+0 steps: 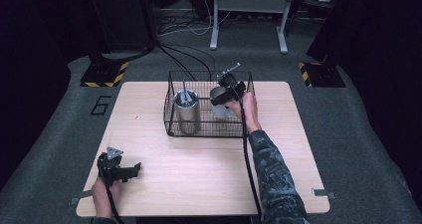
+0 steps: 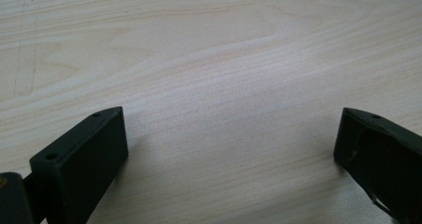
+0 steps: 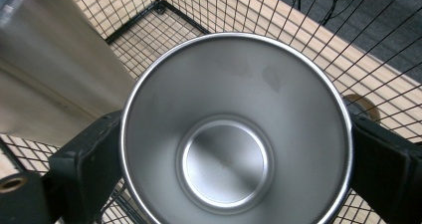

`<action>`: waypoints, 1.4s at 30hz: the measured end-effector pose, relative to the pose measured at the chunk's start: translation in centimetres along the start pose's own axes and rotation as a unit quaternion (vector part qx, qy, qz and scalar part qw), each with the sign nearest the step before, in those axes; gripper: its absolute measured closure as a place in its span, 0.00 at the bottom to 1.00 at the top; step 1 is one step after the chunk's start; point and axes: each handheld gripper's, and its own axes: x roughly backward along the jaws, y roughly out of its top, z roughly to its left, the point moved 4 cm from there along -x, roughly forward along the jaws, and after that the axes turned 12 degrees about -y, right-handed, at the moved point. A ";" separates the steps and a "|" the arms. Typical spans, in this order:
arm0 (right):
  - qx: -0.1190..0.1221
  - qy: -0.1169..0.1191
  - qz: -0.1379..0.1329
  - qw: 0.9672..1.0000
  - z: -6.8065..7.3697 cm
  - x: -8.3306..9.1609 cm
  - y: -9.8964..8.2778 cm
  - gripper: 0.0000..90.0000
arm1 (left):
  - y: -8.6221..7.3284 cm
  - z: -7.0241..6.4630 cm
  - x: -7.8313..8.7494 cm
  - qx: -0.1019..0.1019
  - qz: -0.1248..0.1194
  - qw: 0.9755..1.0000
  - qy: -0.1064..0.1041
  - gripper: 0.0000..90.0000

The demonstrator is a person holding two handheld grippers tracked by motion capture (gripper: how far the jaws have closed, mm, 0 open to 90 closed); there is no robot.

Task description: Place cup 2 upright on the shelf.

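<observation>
A steel cup [image 3: 234,134] is clamped by the right gripper [image 1: 228,92] inside the wire basket [image 1: 171,115], left gripper [image 1: 119,168] held apart; slippage on smooth walls is judged possible.

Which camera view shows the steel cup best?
The right gripper view: the cup is close, open side toward the camera, between the right tongs. The high view shows it small, partly hidden by the hand.
</observation>
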 end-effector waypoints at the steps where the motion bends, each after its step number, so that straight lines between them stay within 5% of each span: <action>1: -0.001 0.003 0.002 1.000 0.0 -0.2 0.0 0.06 | 0.0 0.0 0.0 0.001 0.000 1.000 -0.001 0.01; 20: 0.000 0.022 0.036 0.999 0.9 -2.9 -0.9 0.06 | 0.0 0.0 0.0 0.000 0.000 1.000 0.000 0.01; 42: -0.014 0.030 0.053 0.998 0.9 -3.5 -1.4 0.06 | 0.0 0.0 0.0 0.000 0.000 1.000 0.000 0.01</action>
